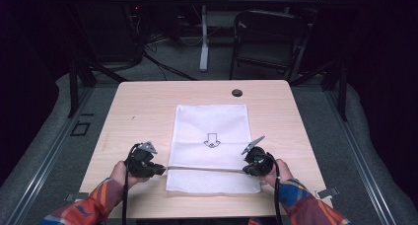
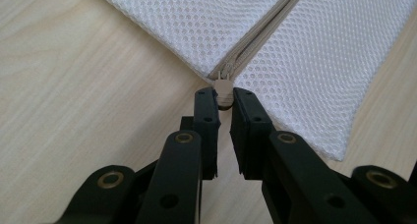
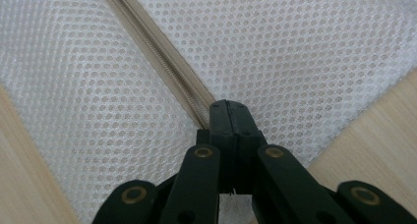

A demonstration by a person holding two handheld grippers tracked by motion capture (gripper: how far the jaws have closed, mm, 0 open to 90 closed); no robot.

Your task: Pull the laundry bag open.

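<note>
Bag: white mesh bag (image 1: 211,136) lies flat between our 2 grippers.
Left gripper (image 2: 224,98): clamped on the zipper pull (image 2: 224,92).
Right gripper (image 3: 229,108): jaws together, pinching the zipper's far end.
Advice: we pull level along the zipper (image 3: 162,62), keeping it taut.

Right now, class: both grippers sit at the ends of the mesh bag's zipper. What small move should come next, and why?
Probably draw the left gripper along the zipper toward the right gripper. Its jaws pinch the zipper pull at the closed end, while the right gripper clamps the mesh bag at the far end, anchoring it.
</note>
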